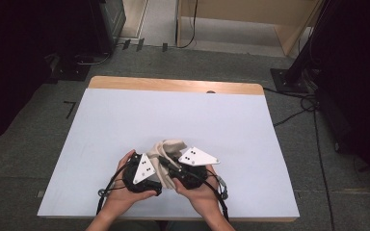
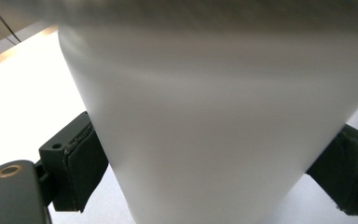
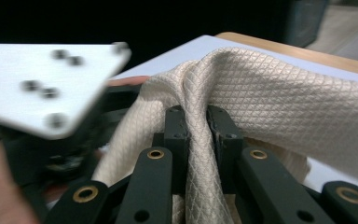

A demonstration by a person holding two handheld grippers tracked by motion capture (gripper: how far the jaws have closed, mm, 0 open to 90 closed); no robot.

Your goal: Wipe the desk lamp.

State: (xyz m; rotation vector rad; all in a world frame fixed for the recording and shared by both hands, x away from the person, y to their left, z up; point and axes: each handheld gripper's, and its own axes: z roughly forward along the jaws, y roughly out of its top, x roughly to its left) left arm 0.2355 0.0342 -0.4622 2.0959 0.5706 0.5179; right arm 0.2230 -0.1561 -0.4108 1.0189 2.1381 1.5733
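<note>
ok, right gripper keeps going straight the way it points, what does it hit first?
Probably the left gripper. The right gripper, shut on a fold of the cream quilted cloth, points toward it, and its white three-cornered plate looks close beyond the cloth. Depth there is unclear.

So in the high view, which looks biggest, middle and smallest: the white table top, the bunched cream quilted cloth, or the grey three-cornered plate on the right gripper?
1. White table top, by far the largest.
2. Bunched cream quilted cloth and the grey three-cornered plate on the right gripper look about alike; the cloth is partly hidden, so I won't rank them.
</note>
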